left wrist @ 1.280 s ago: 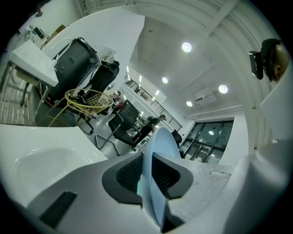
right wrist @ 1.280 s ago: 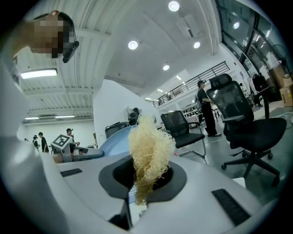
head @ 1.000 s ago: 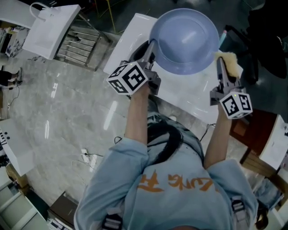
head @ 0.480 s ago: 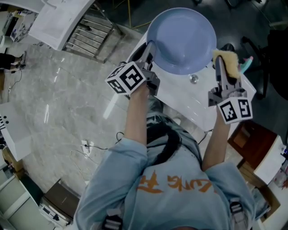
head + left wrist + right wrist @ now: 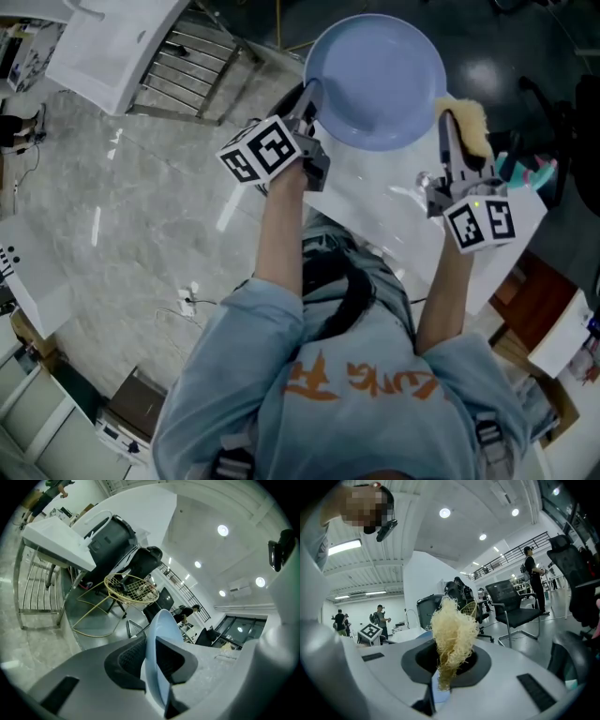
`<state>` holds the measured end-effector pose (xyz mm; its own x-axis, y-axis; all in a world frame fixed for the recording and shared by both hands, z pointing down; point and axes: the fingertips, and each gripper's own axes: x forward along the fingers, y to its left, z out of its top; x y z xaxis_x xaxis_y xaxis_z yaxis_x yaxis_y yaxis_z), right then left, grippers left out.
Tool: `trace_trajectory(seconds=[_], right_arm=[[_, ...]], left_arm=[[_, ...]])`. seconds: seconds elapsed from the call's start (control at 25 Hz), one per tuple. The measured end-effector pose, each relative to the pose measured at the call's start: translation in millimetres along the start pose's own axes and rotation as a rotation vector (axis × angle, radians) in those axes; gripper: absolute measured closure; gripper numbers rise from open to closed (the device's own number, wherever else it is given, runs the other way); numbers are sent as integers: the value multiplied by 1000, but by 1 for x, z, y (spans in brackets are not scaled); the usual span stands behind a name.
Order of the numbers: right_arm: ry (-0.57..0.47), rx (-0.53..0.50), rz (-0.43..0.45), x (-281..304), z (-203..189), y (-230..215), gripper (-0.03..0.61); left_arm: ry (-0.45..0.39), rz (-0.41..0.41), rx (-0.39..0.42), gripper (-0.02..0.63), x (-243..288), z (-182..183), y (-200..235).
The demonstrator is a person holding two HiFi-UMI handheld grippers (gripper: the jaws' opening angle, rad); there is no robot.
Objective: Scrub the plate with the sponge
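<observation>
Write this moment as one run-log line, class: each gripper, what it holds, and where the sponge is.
left gripper: shut on plate rim | right gripper: shut on sponge | sponge: beside plate's edge, contact unclear

1 plate (image 5: 375, 80). 1 sponge (image 5: 469, 120). 2 grippers: left gripper (image 5: 312, 97), right gripper (image 5: 448, 131). 2 marker cubes (image 5: 261, 157), one per gripper. 1 person (image 5: 347, 375) holds both. 1 white table (image 5: 375, 202). 1 steel rack (image 5: 183, 61). 1 yellow wire basket (image 5: 131, 588). Count unclear for teal items (image 5: 525, 173) at the table's right edge. At least 3 bystanders (image 5: 532, 571) far off in the right gripper view.
</observation>
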<state>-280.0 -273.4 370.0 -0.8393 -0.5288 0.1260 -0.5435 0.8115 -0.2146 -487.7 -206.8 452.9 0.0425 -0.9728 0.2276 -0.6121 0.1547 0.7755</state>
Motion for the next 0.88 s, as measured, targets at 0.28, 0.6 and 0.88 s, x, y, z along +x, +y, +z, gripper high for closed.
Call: trace_trajectory(seconds=[0.28, 0.6, 0.88], right_arm=[[73, 30, -84, 33, -26, -12, 549], [138, 63, -126, 64, -53, -31, 548], [171, 89, -157, 77, -65, -47, 549]], left_arm=[[118, 32, -34, 563, 46, 3, 41], [218, 70, -43, 563, 86, 0, 71], [287, 101, -81, 563, 102, -5, 89]])
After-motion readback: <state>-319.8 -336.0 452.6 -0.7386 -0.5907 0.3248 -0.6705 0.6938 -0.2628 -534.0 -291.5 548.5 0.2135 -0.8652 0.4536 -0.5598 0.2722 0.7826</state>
